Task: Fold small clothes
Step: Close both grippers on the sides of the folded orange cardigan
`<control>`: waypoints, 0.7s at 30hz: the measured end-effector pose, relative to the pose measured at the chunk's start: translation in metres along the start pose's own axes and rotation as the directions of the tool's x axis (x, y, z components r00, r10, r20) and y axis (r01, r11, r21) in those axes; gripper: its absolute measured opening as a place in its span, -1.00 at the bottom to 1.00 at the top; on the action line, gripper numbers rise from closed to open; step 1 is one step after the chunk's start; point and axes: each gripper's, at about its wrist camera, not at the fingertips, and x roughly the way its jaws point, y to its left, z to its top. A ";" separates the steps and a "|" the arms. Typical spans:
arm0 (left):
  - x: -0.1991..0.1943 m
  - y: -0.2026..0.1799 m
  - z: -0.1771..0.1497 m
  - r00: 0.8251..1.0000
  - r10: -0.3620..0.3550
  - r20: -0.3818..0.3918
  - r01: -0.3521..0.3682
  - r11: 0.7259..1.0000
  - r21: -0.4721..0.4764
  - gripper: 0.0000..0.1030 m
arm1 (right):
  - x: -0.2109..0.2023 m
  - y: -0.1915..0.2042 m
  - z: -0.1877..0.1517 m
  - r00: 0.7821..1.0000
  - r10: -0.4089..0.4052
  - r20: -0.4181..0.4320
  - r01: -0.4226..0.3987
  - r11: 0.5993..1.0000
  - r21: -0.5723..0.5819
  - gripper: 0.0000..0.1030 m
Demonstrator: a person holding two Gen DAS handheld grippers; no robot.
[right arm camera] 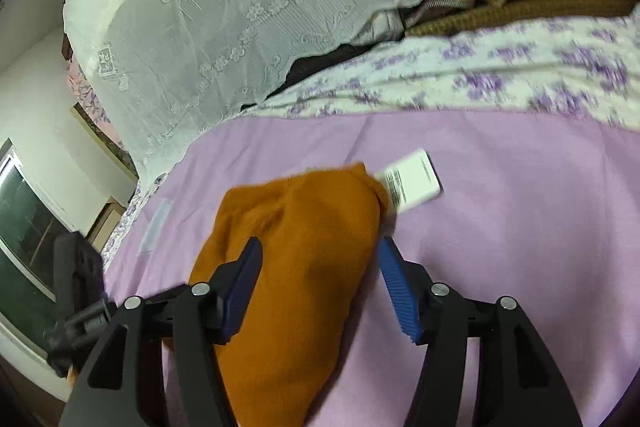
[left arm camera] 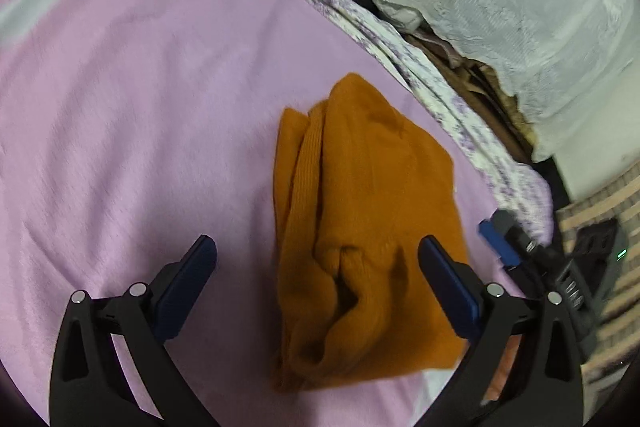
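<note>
1. Left hand-held gripper [left arm camera: 318,253]: jaws spread, pinching nothing; the folded orange garment [left arm camera: 360,227] lies between and just ahead of its pads.
2. Right hand-held gripper [right arm camera: 320,261]: jaws spread, straddling the same bundle, pads apparently clear of it.
3. Beyond the right gripper: white tag [right arm camera: 414,181] sticks out; tuck it under, I judge.
4. Pink bedsheet [left arm camera: 140,107] all around; lace cover [right arm camera: 240,7] farthest.
5. Press the fold flat before pinching.

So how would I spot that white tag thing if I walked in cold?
Find the pink sheet covering the bed. On it lies a folded orange garment. The white tag pokes out at its far corner, the only flat card with black print.
</note>
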 end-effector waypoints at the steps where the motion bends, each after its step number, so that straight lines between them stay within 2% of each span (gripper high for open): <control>1: 0.001 0.003 -0.001 1.000 -0.026 -0.015 0.026 1.000 -0.019 0.91 | -0.002 -0.004 -0.004 1.000 0.001 -0.013 -0.001 1.000 0.013 0.19; 5: 0.004 0.007 -0.007 0.997 -0.067 -0.040 0.065 0.997 -0.038 0.91 | -0.012 -0.017 -0.018 0.999 0.016 -0.035 -0.014 0.998 0.061 0.19; 13: 0.011 0.001 -0.014 0.989 -0.124 -0.084 0.124 0.992 -0.001 0.91 | -0.009 -0.022 -0.034 0.996 0.042 -0.079 -0.035 0.995 0.091 0.19; 21: 0.017 -0.002 -0.014 0.963 -0.245 -0.109 0.243 0.970 -0.030 0.91 | 0.000 -0.028 -0.035 0.992 0.089 -0.091 -0.075 0.987 0.140 0.19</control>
